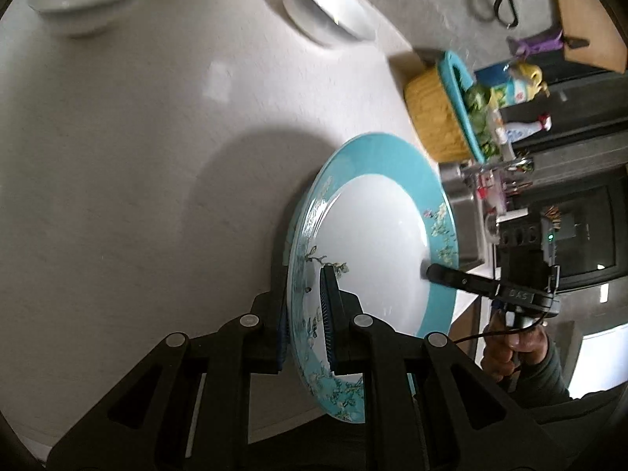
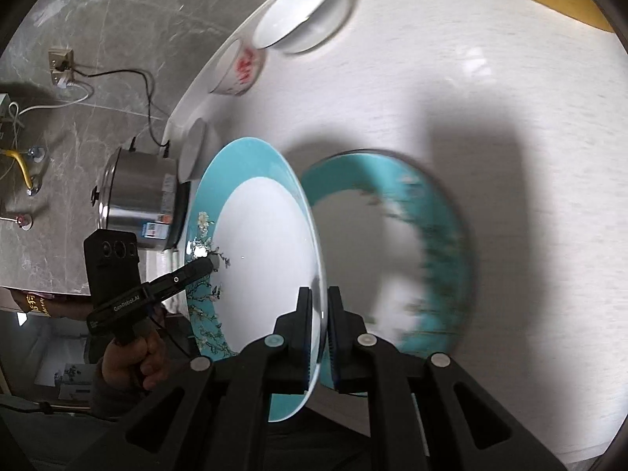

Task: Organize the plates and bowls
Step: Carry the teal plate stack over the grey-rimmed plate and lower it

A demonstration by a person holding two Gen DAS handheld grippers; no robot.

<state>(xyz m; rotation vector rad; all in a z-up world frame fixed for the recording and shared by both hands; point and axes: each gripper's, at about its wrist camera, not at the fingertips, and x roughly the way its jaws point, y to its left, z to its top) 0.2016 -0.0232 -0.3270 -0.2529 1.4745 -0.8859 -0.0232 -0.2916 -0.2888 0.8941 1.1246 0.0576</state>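
Both tongs, left tongs (image 1: 305,314) and right tongs (image 2: 320,333), are clamped on opposite rims of one teal plate (image 2: 259,274), held tilted above the surface (image 2: 490,98). Second plate (image 2: 443,235) lies flat just beyond, nearer the right tongs.

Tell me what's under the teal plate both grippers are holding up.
Under the held teal plate lies a second teal-rimmed plate on the white table. The held plate and the right gripper cover its near-left part.

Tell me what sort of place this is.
Most likely a home kitchen or dining area: a white table with bowls and teal-rimmed plates, a steel electric cooker plugged in, and a metal sink nearby.
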